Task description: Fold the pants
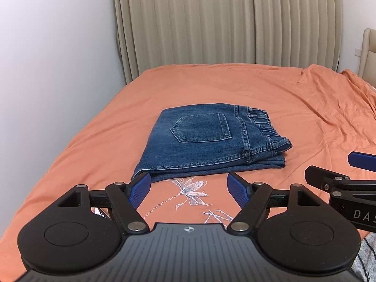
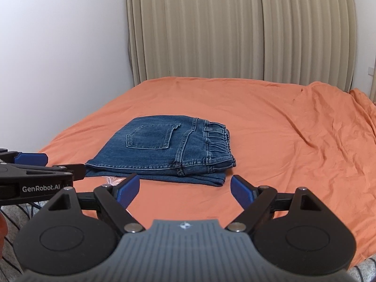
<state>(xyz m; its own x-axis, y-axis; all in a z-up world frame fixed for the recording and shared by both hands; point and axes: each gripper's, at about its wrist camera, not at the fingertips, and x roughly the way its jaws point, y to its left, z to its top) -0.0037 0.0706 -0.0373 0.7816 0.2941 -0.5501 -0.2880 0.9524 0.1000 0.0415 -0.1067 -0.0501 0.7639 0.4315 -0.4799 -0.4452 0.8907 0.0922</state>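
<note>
Blue denim pants [image 1: 206, 141] lie folded into a compact stack on the orange bed sheet [image 1: 270, 89], back pocket up, elastic waistband to the right. The same pants [image 2: 164, 150] show in the right wrist view. My left gripper [image 1: 189, 183] hovers just in front of the stack's near edge, jaws spread wide with nothing between them; its left fingertip overlaps the stack's near left corner in the picture. My right gripper [image 2: 184, 185] is open too, in front of the stack's near right corner, holding nothing. Each gripper appears at the side of the other's view.
The sheet [image 2: 282, 129] is wrinkled toward the right. A white embroidered flower [image 1: 188, 192] marks it in front of the pants. A white wall [image 1: 58, 70] runs along the left, beige curtains [image 1: 223, 23] hang behind, and a padded headboard [image 1: 369, 51] stands far right. Striped grey cloth [image 2: 14, 213] lies at the bottom left.
</note>
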